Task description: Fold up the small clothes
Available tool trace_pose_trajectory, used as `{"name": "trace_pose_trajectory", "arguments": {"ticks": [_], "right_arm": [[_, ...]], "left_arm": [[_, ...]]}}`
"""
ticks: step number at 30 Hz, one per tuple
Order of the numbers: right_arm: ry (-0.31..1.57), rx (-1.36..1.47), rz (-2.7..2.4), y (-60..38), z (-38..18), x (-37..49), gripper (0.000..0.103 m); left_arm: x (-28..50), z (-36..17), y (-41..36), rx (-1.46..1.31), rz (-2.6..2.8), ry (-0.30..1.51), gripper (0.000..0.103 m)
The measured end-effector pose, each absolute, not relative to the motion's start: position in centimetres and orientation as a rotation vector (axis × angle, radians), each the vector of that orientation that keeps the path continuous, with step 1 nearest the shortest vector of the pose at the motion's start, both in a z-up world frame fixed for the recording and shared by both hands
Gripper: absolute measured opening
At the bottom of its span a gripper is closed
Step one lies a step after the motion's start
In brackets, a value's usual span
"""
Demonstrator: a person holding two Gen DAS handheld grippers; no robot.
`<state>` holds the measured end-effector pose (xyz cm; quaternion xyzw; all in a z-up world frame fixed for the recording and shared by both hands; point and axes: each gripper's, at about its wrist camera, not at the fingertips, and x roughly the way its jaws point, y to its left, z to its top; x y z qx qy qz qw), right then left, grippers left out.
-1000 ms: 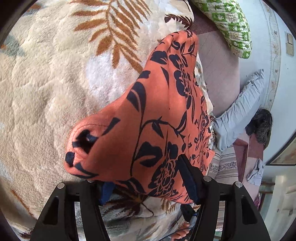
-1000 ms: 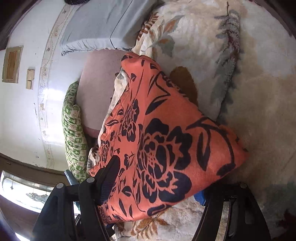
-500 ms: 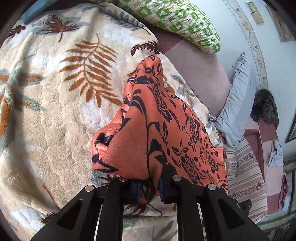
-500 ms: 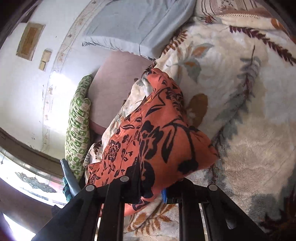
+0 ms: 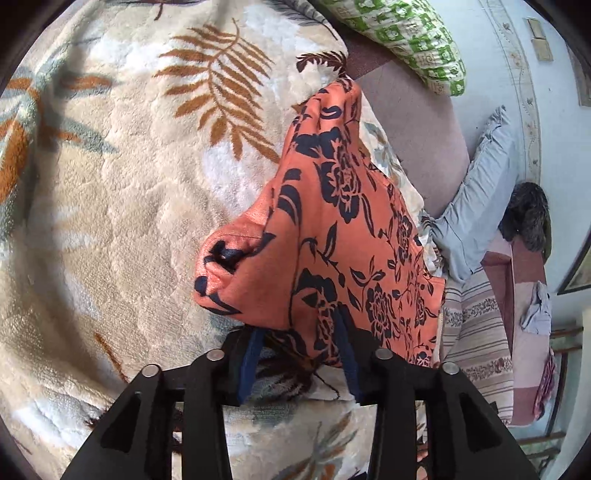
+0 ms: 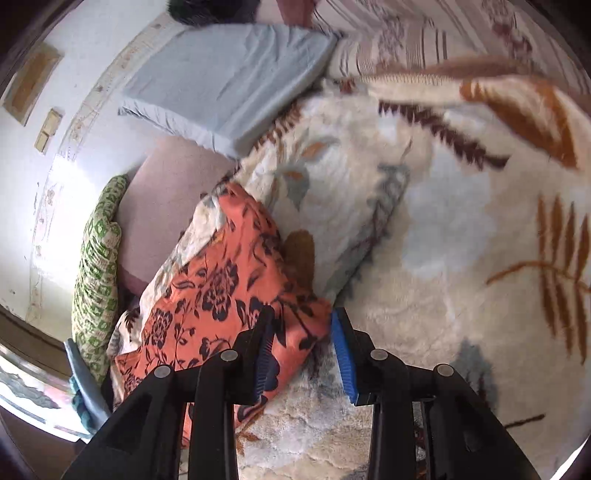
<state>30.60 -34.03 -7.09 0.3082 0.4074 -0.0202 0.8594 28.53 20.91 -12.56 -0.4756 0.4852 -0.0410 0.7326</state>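
Note:
An orange garment with a dark blue flower print (image 5: pixel 332 236) lies bunched on the cream leaf-pattern blanket (image 5: pixel 110 184). My left gripper (image 5: pixel 299 354) is open, its blue pads either side of the garment's near edge. In the right wrist view the same garment (image 6: pixel 221 291) lies to the left on the blanket (image 6: pixel 443 258). My right gripper (image 6: pixel 304 350) is open, with the garment's near corner between its pads.
A green-and-white patterned pillow (image 5: pixel 399 33) and a grey-blue pillow (image 5: pixel 476 192) lie at the head of the bed on a mauve sheet (image 5: pixel 413 122). A striped cover (image 5: pixel 476 332) and a dark furry thing (image 5: pixel 528 218) lie to the right. The wall is close behind.
Both grippers, shut on the garment half a second ago, have opened and let it go. The garment has settled lower on the blanket. The right gripper has drawn back.

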Motion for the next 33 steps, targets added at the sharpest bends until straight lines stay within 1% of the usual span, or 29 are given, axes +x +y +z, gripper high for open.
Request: {"name": "trace_pose_trajectory", "arguments": {"ticks": [1, 3, 5, 6, 9, 13, 15, 16, 18, 21, 26, 30, 33], "right_arm": [[0.810, 0.606, -0.013, -33.0, -5.9, 30.4, 0.036], [0.780, 0.520, 0.061, -29.9, -4.0, 30.8, 0.039], [0.780, 0.436, 0.175, -25.9, -3.1, 31.5, 0.049], [0.809, 0.398, 0.241, -23.6, -3.2, 32.1, 0.056], [0.892, 0.317, 0.349, -18.3, -5.1, 33.3, 0.055], [1.008, 0.278, 0.402, -14.2, -9.0, 34.0, 0.055], [1.073, 0.195, 0.387, -12.9, -11.5, 34.0, 0.055], [1.063, 0.137, 0.386, -12.3, -12.2, 33.7, 0.055], [1.001, 0.003, 0.391, -11.0, -12.2, 32.6, 0.056], [0.991, -0.116, 0.389, -9.7, -12.3, 31.9, 0.063], [0.999, -0.124, 0.383, -9.5, -12.4, 32.0, 0.065], [1.031, -0.132, 0.367, -9.2, -11.8, 32.3, 0.065], [1.004, -0.065, 0.366, -9.7, -10.4, 32.3, 0.065]], "left_arm": [[28.4, -12.4, 20.6, -1.040, -0.084, 1.065, 0.049], [28.3, -12.5, 20.0, -1.021, -0.084, 1.074, 0.049], [28.4, -12.9, 19.6, -0.994, -0.059, 1.100, 0.049], [28.4, -13.1, 19.6, -0.987, -0.039, 1.110, 0.049], [29.0, -13.2, 19.1, -0.961, 0.013, 1.111, 0.049], [29.4, -12.7, 18.7, -0.907, 0.044, 1.101, 0.049], [29.4, -12.6, 18.6, -0.888, 0.045, 1.099, 0.049], [29.4, -12.5, 18.4, -0.875, 0.047, 1.098, 0.049], [29.6, -12.2, 18.0, -0.850, 0.049, 1.097, 0.049], [29.6, -11.9, 17.4, -0.825, 0.048, 1.105, 0.049], [28.5, -10.6, 17.0, -0.807, 0.021, 1.121, 0.049], [26.2, -8.9, 17.0, -0.834, -0.228, 1.173, 0.048], [25.5, -6.2, 19.4, -0.850, -0.294, 1.112, 0.049]]}}
